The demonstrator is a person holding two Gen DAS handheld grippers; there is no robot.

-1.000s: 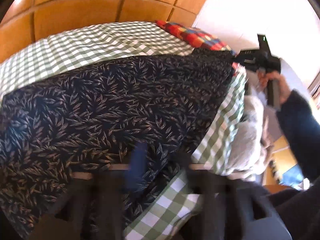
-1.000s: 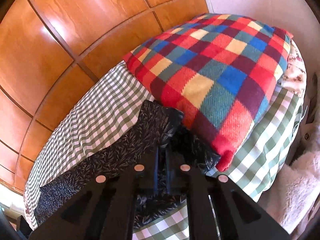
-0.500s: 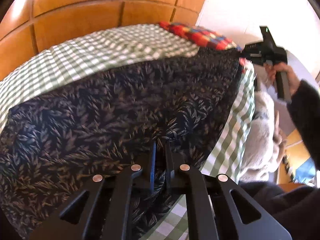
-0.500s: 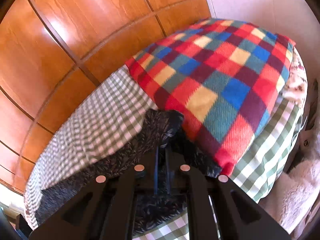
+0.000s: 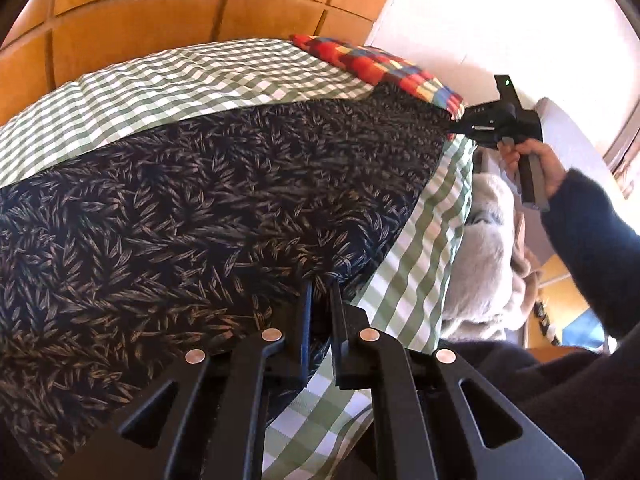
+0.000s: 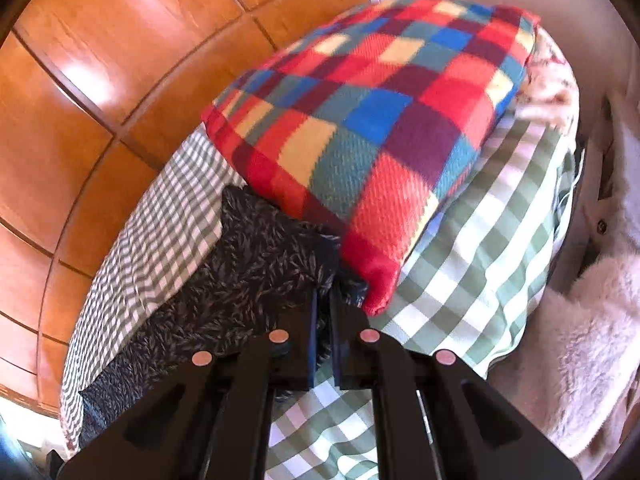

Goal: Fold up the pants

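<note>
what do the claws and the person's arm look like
Both claws, left and right, are matte black with flat parallel fingers and round silver rivets. The right one carries a small green light and a grey handle. The sleeve is dark navy knit.

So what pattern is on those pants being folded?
The pants are dark navy with small tan leaf shapes all over, shown best in the left wrist view.

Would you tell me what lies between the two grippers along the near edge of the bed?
In the left wrist view, only the dark leaf-print pants span from the left gripper to the right gripper, over the checked bedsheet.
</note>
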